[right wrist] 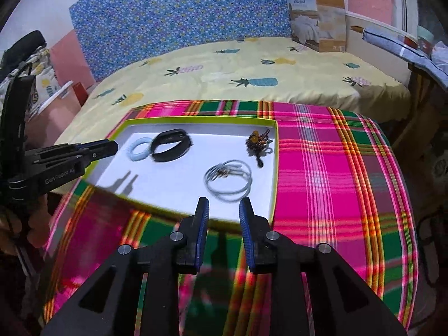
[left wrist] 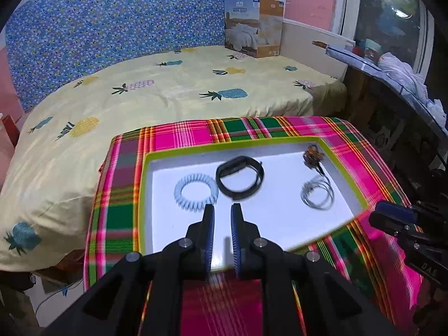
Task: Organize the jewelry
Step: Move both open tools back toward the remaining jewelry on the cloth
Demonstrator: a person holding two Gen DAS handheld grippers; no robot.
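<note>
Jewelry lies in a shallow white tray with a green rim, and I see both of my grippers hovering at its near edge with nothing between their jaws.

Beyond the tray, well ahead of both grippers, is the bed with its yellow pineapple sheet, and a quilt box stands at its far end. Under the tray is the counter, covered by a pink and green plaid cloth.

My left gripper is parted by a narrow gap, empty, its tips over the near part of the tray floor. My right gripper is open a little wider, also empty, its tips at the tray's near rim.

Just ahead of the left gripper sits the black watch band, touching or nearly touching the pale blue spiral hair tie ahead and to its left. Directly ahead of the right gripper, close to its tips, lies the bundle of thin silver bangles. Farther ahead of the right gripper, slightly to its right near the tray's far corner, is a small brown beaded piece, too blurred to make out.
</note>
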